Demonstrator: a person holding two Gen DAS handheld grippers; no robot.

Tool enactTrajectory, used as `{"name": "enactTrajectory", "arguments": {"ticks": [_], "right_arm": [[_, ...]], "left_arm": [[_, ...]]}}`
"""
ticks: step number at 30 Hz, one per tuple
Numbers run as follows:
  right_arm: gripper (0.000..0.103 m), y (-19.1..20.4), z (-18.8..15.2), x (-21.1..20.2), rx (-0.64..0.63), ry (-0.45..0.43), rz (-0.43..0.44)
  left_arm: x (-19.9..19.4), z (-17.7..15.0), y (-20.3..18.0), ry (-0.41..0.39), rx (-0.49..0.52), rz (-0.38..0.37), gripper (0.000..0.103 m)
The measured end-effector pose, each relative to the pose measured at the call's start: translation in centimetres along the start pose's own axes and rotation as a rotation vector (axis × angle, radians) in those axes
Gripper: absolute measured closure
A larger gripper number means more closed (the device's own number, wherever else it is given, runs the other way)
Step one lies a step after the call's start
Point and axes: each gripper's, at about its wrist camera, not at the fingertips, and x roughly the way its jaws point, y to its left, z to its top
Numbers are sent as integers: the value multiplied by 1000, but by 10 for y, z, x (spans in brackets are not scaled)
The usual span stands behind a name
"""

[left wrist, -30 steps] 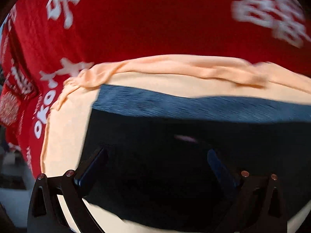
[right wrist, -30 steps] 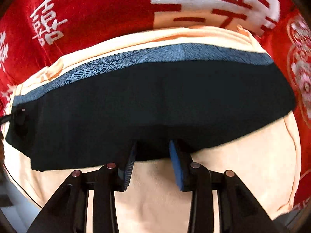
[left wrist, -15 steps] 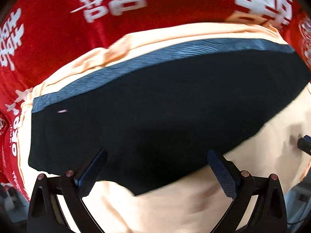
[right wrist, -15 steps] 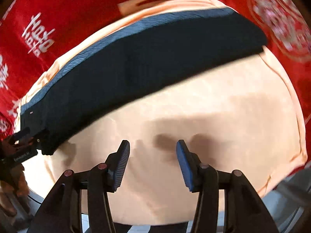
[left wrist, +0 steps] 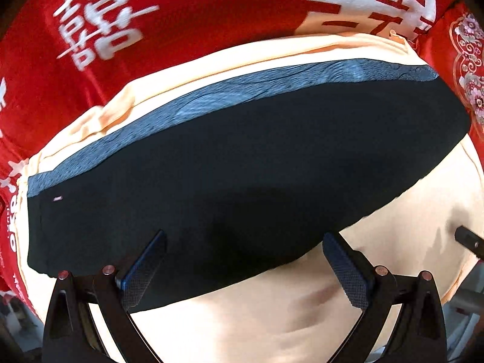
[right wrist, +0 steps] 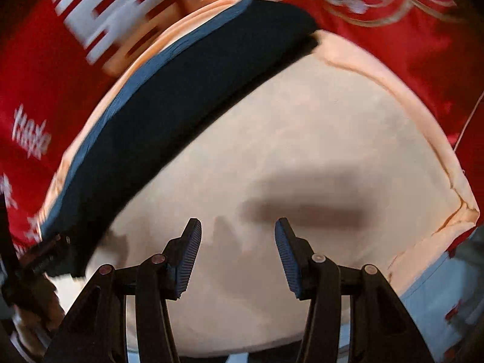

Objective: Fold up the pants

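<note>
Lying flat as a long folded strip, dark pants [left wrist: 242, 163] run along the far edge of a peach cloth [left wrist: 302, 311] over red patterned bedding [left wrist: 187, 15], apparently set down. Left tool [left wrist: 242, 260] spread wide, empty; right tool [right wrist: 237, 254] lately parting, nothing between.

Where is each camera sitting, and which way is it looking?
Left wrist view: sits on the left gripper, looking down along its spread blue-padded fingers at the folded dark navy pants on a peach cloth sheet.
Right wrist view: sits on the right gripper, looking steeply down at bare peach cloth; its fingers stand apart with nothing between them, having just opened wider.
Shared: both see the pants, the peach cloth and the red printed cover, and each catches the edge of the other gripper.
</note>
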Motion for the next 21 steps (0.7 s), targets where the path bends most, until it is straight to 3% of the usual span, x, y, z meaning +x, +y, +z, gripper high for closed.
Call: {"name": "enactTrajectory", "arguments": {"ticks": [5,15,21], "right_arm": [[48,-17,20,2,37,-13,56],[47,-45,50,13,175,-62,325],[47,-52,66,28,252,-90,440]], "left_arm": [[4,13,-31,2,10,-5,0],[14,42,-64,-17,-36,-19,0],[29,60,-72,-12,-90,-17,0]]}}
